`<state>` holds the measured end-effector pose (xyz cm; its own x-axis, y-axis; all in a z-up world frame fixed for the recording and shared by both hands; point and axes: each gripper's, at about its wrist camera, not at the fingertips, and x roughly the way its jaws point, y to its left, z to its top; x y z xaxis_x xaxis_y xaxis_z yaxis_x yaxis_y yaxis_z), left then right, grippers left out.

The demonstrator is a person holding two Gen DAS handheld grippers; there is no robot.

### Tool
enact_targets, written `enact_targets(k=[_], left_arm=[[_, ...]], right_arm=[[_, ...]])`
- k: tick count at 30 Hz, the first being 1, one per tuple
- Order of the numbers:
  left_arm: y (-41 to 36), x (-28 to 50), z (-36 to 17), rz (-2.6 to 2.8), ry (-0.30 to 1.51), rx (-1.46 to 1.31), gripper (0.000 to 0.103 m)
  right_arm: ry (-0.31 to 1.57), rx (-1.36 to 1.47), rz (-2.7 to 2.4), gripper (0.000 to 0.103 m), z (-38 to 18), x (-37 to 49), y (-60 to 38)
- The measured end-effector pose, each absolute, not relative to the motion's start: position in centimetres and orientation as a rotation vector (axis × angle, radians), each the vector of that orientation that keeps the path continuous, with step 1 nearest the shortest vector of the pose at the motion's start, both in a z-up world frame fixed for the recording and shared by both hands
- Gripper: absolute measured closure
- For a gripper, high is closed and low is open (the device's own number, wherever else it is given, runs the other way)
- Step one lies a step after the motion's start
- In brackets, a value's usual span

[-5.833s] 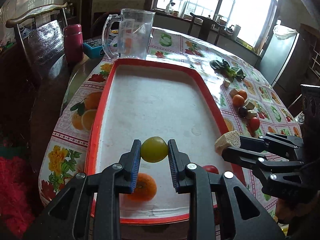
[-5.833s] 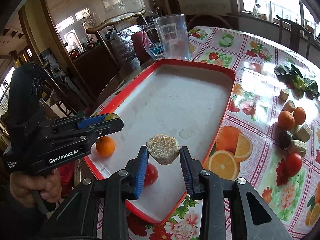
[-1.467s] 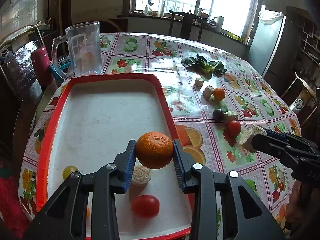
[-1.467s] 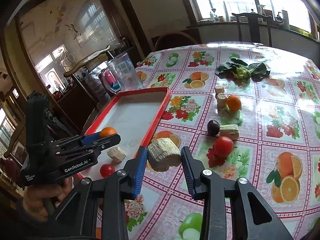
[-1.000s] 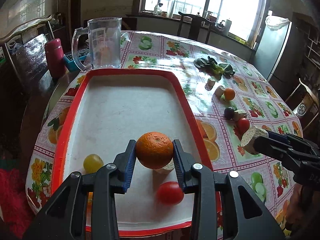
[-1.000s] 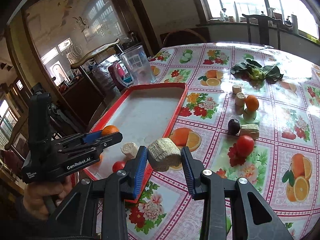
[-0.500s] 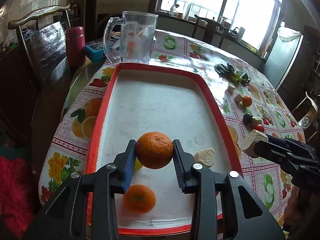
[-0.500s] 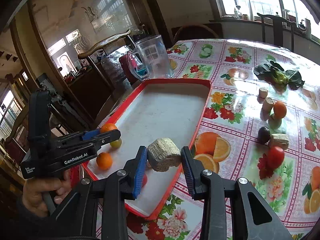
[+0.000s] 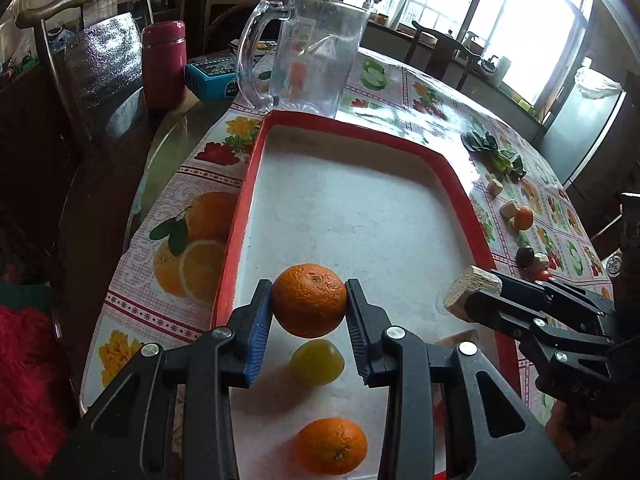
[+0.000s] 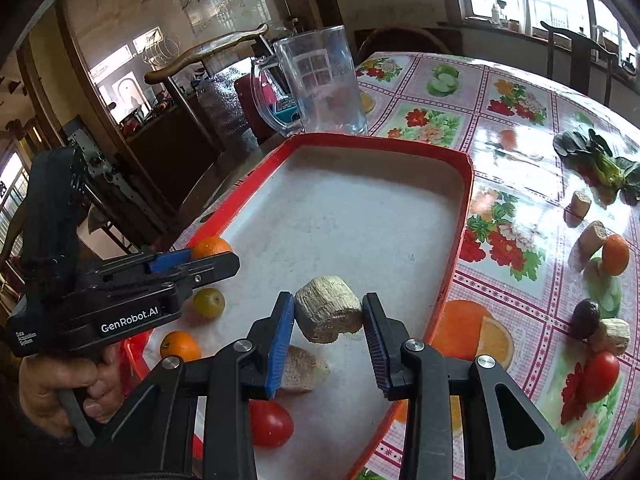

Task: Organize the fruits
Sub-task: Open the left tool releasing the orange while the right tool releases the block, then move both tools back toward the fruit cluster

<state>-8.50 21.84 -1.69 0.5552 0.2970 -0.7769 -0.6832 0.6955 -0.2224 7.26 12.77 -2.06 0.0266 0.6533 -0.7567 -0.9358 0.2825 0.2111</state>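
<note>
Now the left tool [image 9: 309,307] has pushed further over the tray [image 9: 460,184], still clamped on the orange [image 9: 309,300]; the green fruit [image 9: 317,361] sits just under its tips, a second orange [image 9: 331,445] nearer. The right tool [image 10: 328,322] keeps its grip on the beige chunk [image 10: 328,314], now above the tray's near end, the tomato [image 10: 270,424] below.

Right gripper [image 10: 328,330] clamping corn chunk [image 10: 328,314], above red tray [image 10: 464,216]
</note>
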Motion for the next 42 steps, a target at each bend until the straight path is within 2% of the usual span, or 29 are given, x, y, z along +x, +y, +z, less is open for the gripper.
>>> enact_targets(k=[11, 12, 14, 16, 22, 25, 28, 31, 42], left_arm=[[21.8, -7.6, -2.6, 0.618, 0.836, -0.522, 0.069], [21.8, -7.6, -2.5, 0.614, 0.833, -0.526, 0.068], [21.6, -7.9, -2.2, 0.608, 0.826, -0.527, 0.056], [21.4, -8.3, -1.7, 0.616, 0.812, -0.520, 0.052], [20.2, -9.3, -0.2, 0.611, 0.753, -0.520, 0.052], [19.1, -9.1, 0.6, 0.589, 0.733, -0.499, 0.052], [17.6, -8.3, 1.2, 0.563, 0.716, -0.473, 0.044], [15.8, -7.2, 2.0, 0.534, 0.700, -0.438, 0.030], [11.4, -3.2, 3.4, 0.420, 0.700, -0.387, 0.030]], right_arm=[[0.912, -0.414, 1.275, 0.065, -3.0, 7.4, 13.4], [0.908, -0.408, 1.275, 0.064, -2.8, 7.4, 13.1], [0.906, -0.382, 1.281, 0.064, -2.2, 7.6, 12.5], [0.902, -0.352, 1.284, 0.064, -1.5, 7.8, 11.4], [0.870, -0.252, 1.286, 0.063, 0.5, 8.4, 7.2], [0.849, -0.209, 1.261, 0.058, 1.1, 9.2, 4.5], [0.851, -0.183, 1.217, 0.058, 1.0, 10.4, 2.0], [0.865, -0.156, 1.162, 0.058, 0.7, 11.9, -0.4], [0.874, -0.100, 1.043, 0.058, -0.1, 15.7, -5.9]])
